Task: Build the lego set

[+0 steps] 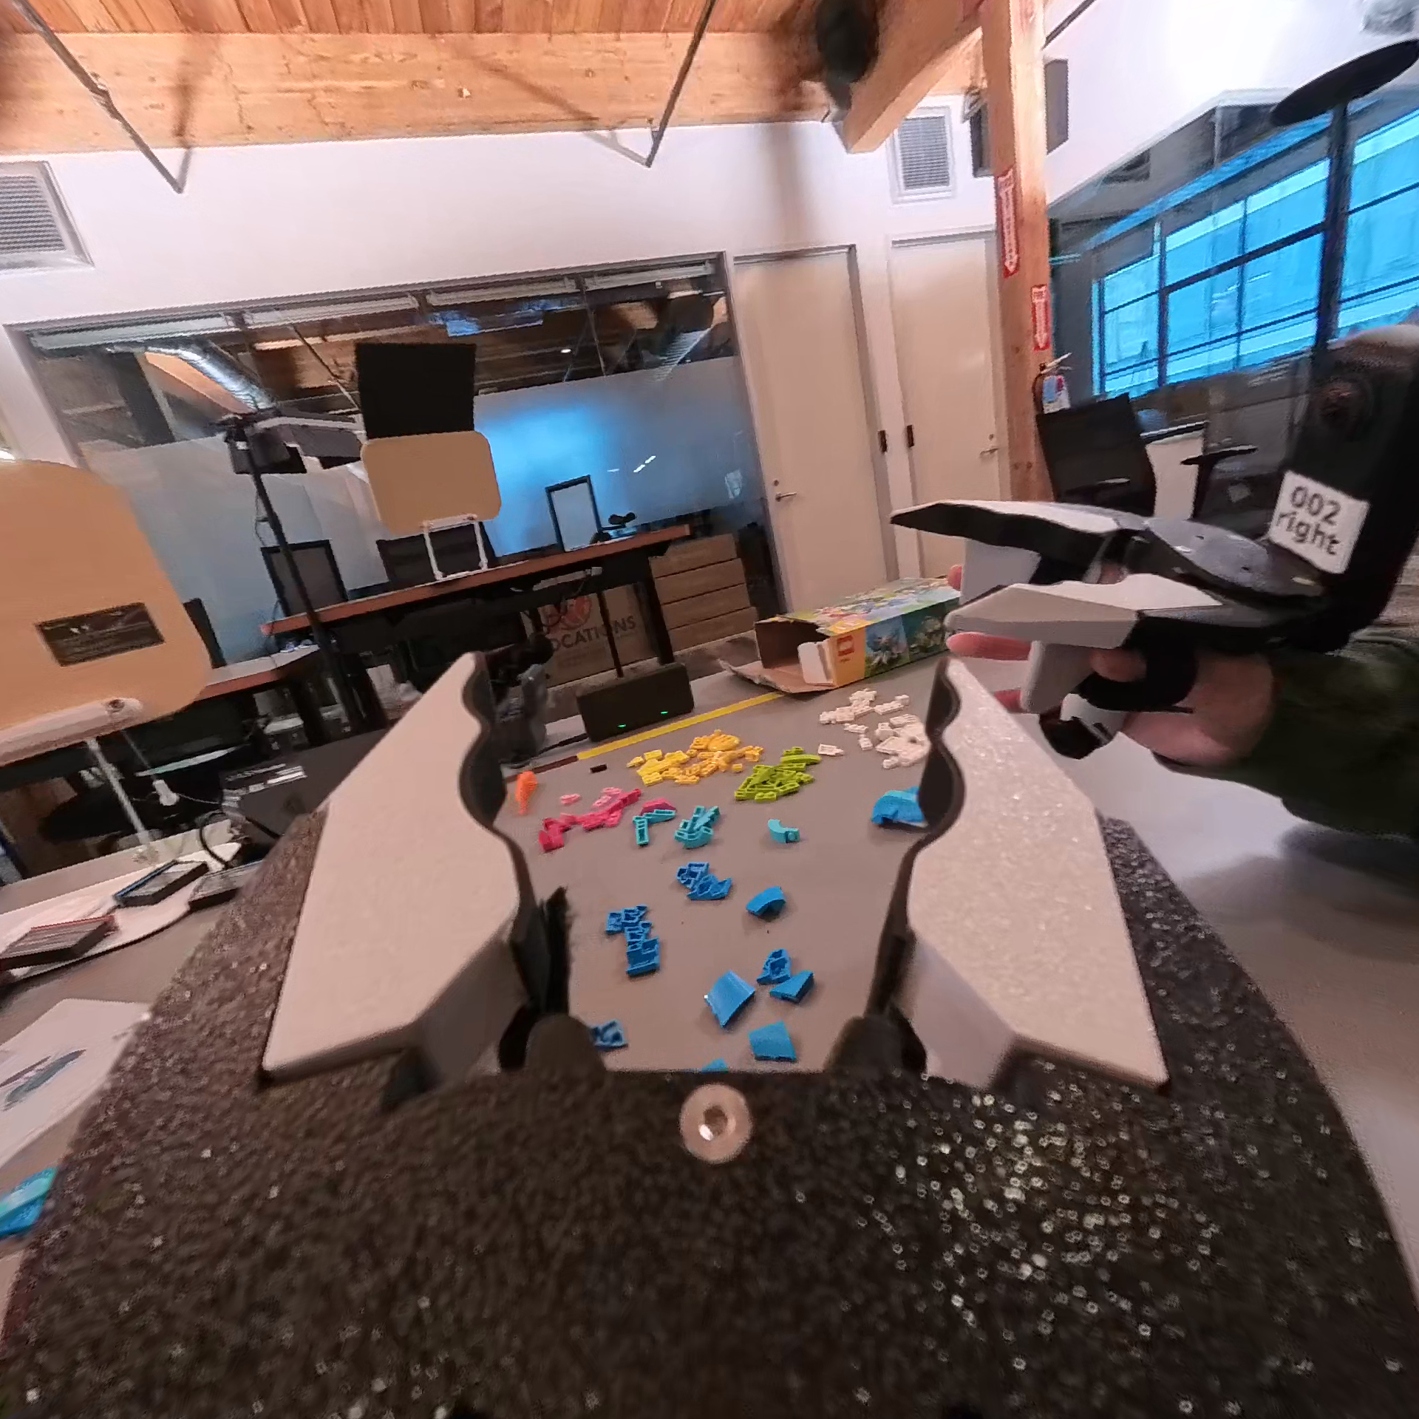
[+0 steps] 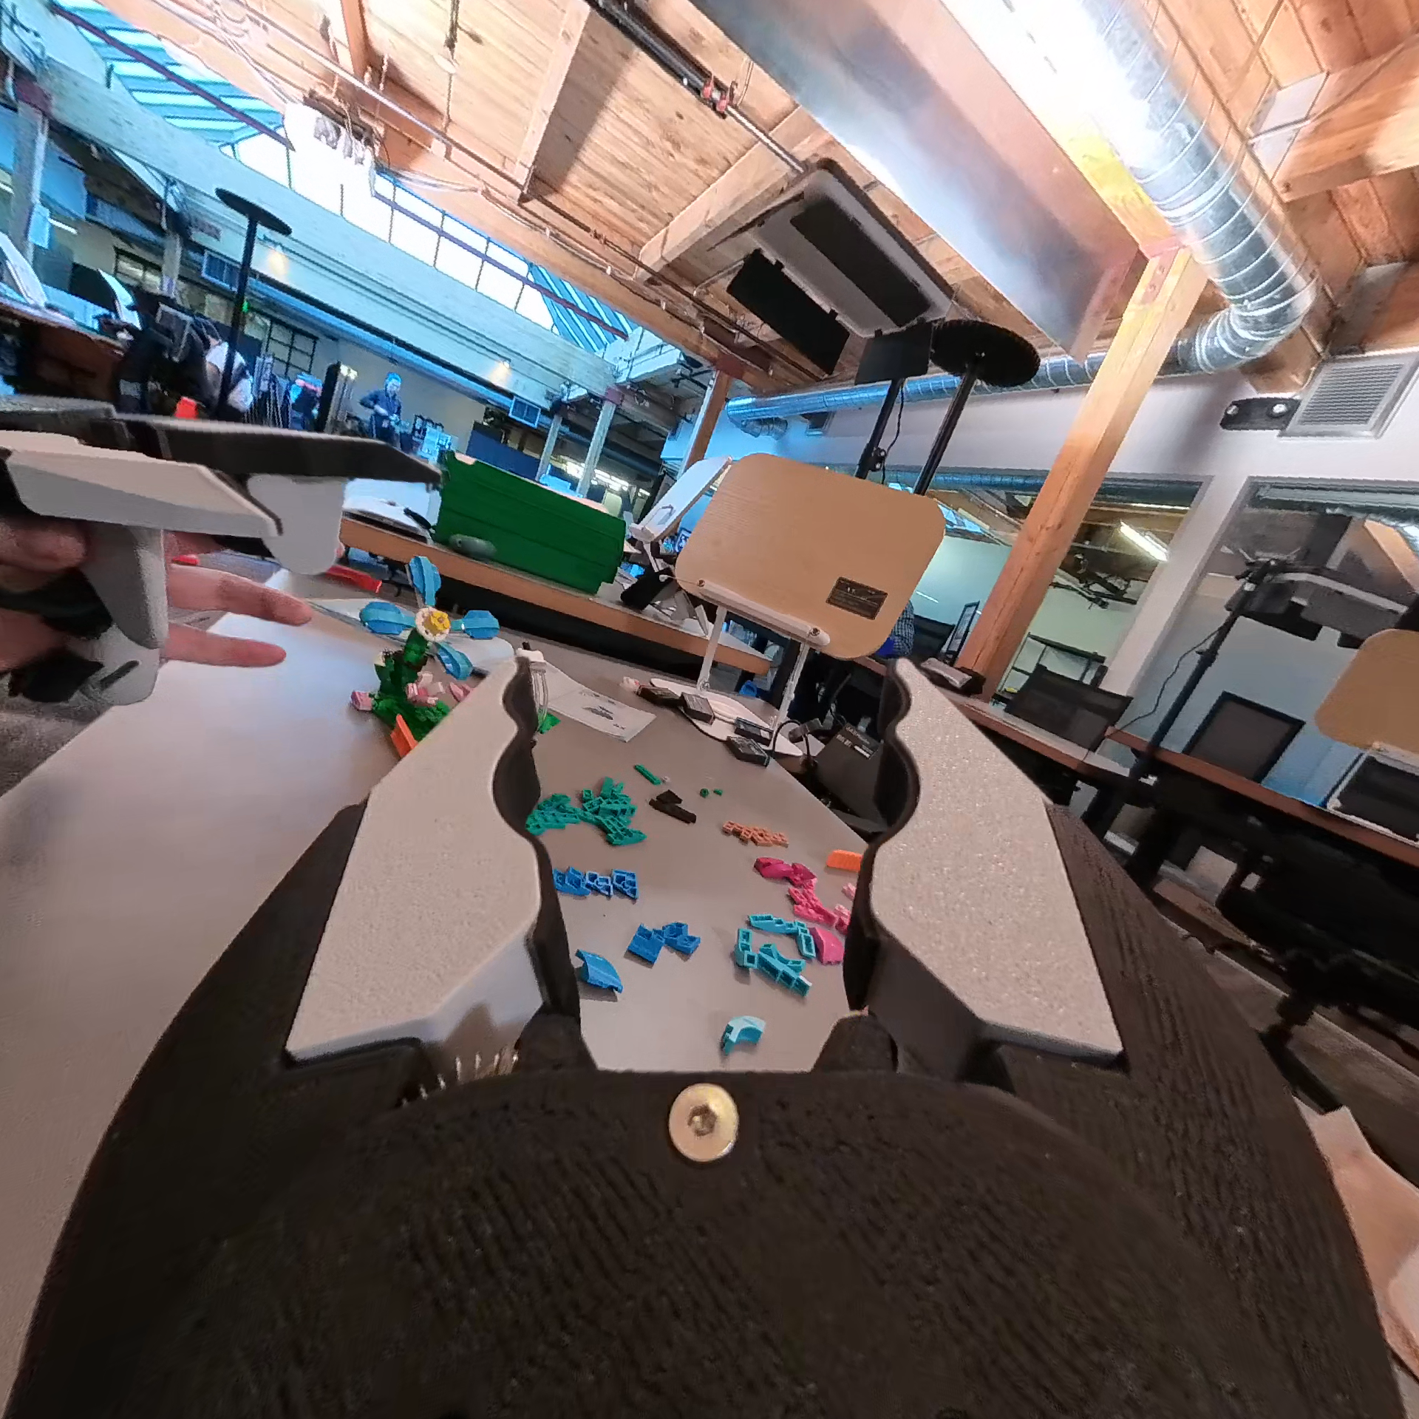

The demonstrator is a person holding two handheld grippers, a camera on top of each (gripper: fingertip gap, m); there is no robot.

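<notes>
Across the grey table (image 1: pixel 1198 883) loose bricks lie sorted by colour — blue pieces (image 1: pixel 637 938) nearest, then pink (image 1: pixel 587 820), yellow (image 1: pixel 695 760), lime (image 1: pixel 775 779) and white (image 1: pixel 875 718) farther back — presumably so the right part is quick to find. Both tools hang above the piles empty: the left gripper (image 1: pixel 706 775) has its fingers spread wide, and the right gripper (image 2: pixel 706 775) is spread too. A finished flower model (image 2: pixel 418 660) stands off to the side, clear of the sorting area, and the opened set box (image 1: pixel 852 641) lies at the far edge, out of the way.
</notes>
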